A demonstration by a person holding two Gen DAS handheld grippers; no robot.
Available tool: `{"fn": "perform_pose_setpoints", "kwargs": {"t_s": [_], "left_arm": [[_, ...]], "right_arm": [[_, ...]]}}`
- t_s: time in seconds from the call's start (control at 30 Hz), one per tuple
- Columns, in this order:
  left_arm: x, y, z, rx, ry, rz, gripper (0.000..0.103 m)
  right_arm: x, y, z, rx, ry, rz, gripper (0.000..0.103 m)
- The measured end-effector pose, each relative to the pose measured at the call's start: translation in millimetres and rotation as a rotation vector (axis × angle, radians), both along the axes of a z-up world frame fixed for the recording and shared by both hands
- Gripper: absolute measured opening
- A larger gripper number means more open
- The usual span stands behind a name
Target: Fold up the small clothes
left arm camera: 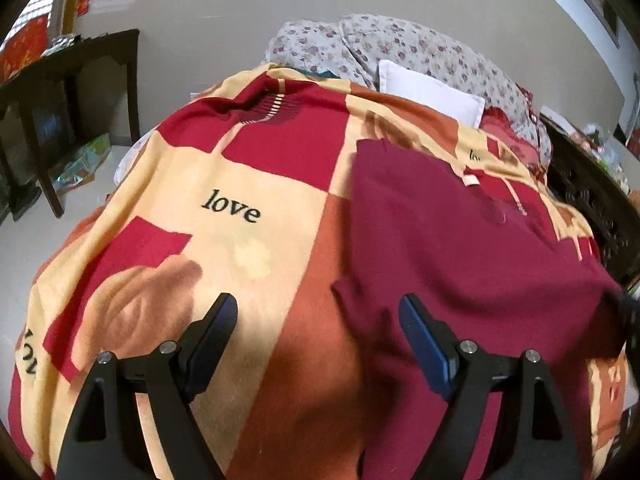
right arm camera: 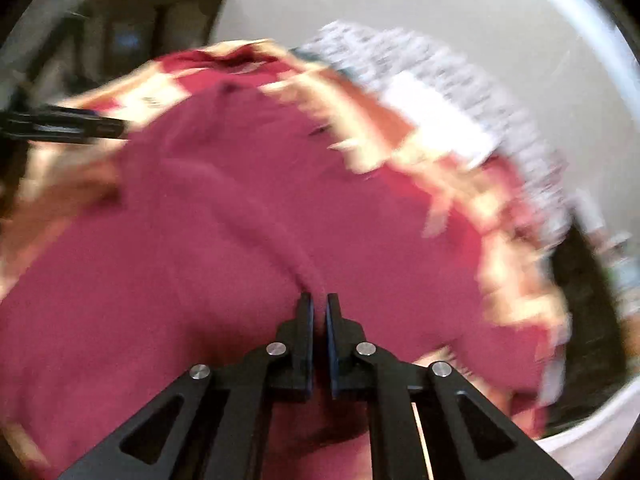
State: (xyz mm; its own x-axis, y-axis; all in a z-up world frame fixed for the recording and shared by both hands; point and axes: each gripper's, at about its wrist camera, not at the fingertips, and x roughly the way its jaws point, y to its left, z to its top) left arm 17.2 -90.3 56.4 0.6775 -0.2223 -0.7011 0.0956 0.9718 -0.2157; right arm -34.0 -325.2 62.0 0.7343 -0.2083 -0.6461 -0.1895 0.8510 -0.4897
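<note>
Right claw (right arm camera: 319, 306): closed on a raised ridge of the maroon garment (right arm camera: 224, 248), pinching the cloth between its pads; it tilts downward.
Left claw (left arm camera: 318, 316): wide open, holding nothing, angled down over the bedspread (left arm camera: 256, 184).
Maroon garment: spread flat on the bed, beside the left claw's right finger.

Setting was a home bedroom: bed under a patchwork "love" bedspread (left arm camera: 248, 184), floral quilt (left arm camera: 408, 52), white pillow (left arm camera: 432, 94), dark wooden side table (left arm camera: 68, 76).
</note>
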Motion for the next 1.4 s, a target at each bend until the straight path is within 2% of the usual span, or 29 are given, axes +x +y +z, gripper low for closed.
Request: {"fn": "perform_pose_setpoints", "kwargs": {"t_s": [0.07,0.13,0.2,0.27,0.37,0.47,0.53,0.6,0.7,0.77,0.83,0.97,1.13,1.2,1.3,1.4], "left_arm": [[4,0,-3,-0.013,0.02,0.003,0.082],[7,-2,-6,-0.02,0.035,0.003,0.082],[7,-6,-8,-0.017,0.035,-0.003,0.082],[8,-14,-9,0.003,0.03,-0.012,0.082],[9,-23,-7,0.018,0.027,-0.035,0.082],[12,-31,-2,0.032,0.013,-0.049,0.082],[18,-36,-1,0.035,0.009,-0.053,0.082],[23,-44,-2,0.041,0.009,-0.061,0.083],[31,-54,-10,0.088,0.013,-0.052,0.083],[34,-52,-19,0.102,0.034,-0.039,0.083],[36,-47,-27,0.11,0.053,-0.025,0.083],[34,-34,-35,0.071,0.045,-0.022,0.086],[28,-33,-38,0.087,0.011,-0.041,0.087],[26,-32,-38,0.084,-0.001,-0.046,0.087],[23,-29,-37,0.08,-0.009,-0.051,0.087],[20,-24,-38,0.064,-0.018,-0.037,0.087]], "right_arm": [[16,-16,12,-0.092,-0.075,-0.061,0.005],[32,-32,19,-0.08,-0.085,-0.106,0.005],[60,-57,18,-0.004,-0.043,-0.157,0.005],[79,-69,8,0.012,-0.018,-0.198,0.005],[115,-97,-23,0.126,0.056,-0.261,0.009],[108,-104,-22,0.196,0.044,-0.283,0.031],[93,-98,1,0.288,-0.02,-0.257,0.071],[81,-85,18,0.376,-0.066,-0.209,0.078],[86,-49,27,0.475,-0.025,-0.081,0.078],[95,-19,21,0.514,0.012,0.0,0.076],[108,4,13,0.518,0.03,0.043,0.065],[146,42,-1,0.626,0.082,0.167,0.065],[201,81,-9,0.604,0.131,0.263,0.065],[219,93,-18,0.547,0.164,0.273,0.065],[228,107,-28,0.489,0.196,0.31,0.011],[225,119,-21,0.478,0.165,0.357,0.004]]}}
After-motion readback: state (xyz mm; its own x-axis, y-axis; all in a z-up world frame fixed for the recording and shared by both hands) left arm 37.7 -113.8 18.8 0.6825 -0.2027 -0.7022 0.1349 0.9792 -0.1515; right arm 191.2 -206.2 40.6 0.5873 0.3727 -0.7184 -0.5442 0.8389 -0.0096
